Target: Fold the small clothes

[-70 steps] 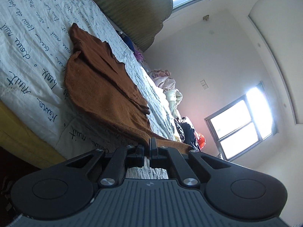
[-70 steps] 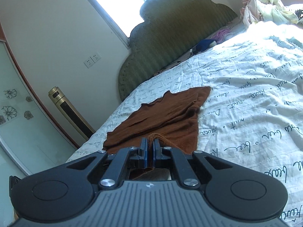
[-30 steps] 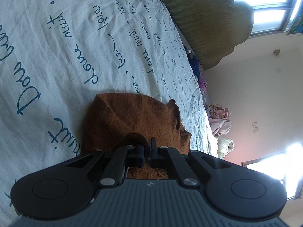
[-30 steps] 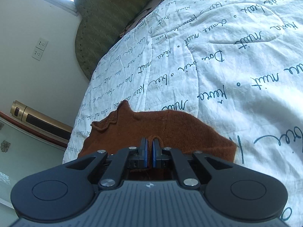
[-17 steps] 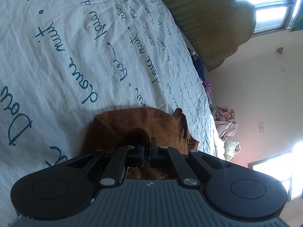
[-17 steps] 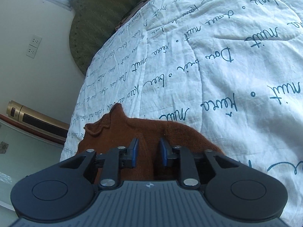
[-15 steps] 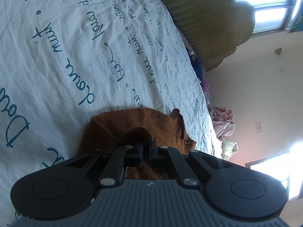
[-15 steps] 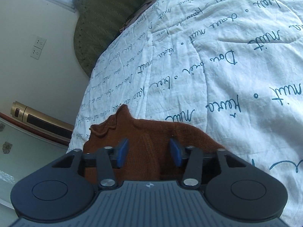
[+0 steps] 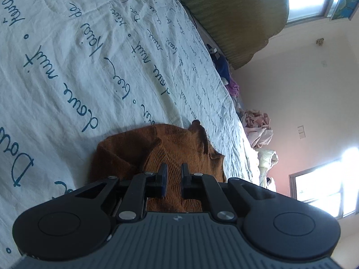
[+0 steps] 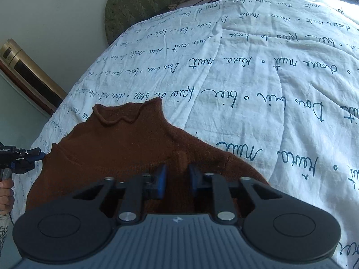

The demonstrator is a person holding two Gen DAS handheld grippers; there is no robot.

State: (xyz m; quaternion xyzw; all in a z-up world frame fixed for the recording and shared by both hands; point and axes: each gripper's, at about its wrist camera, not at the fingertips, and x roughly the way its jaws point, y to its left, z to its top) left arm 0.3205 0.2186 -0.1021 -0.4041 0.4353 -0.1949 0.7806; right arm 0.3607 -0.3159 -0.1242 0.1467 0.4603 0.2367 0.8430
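A brown knit sweater (image 10: pixel 125 148) lies folded on the white bed cover (image 10: pixel 258 85), its rolled collar pointing to the headboard. My right gripper (image 10: pixel 177 177) hovers over its near edge. Its jaws are closing, a narrow gap still between them, and a small ridge of knit stands just ahead of that gap without being pinched. My left gripper (image 9: pixel 172 177) hangs over the sweater (image 9: pixel 170 148) at its other side. Its jaws are opening a little, and the pads do not press on the cloth. The left gripper (image 10: pixel 33 154) also shows at the left edge of the right wrist view, held by a hand (image 10: pixel 5 192).
The white cover with blue script spreads far beyond the sweater. A green padded headboard (image 10: pixel 157 2) stands at the bed's far end. Piled clothes (image 9: pixel 258 125) lie along the far side of the bed. A gold standing unit (image 10: pixel 27 71) is beside the bed.
Both grippers have let go of the sweater. The right jaws sprang wide and have narrowed again while that gripper rolled and drew back. The left jaws have parted slightly.
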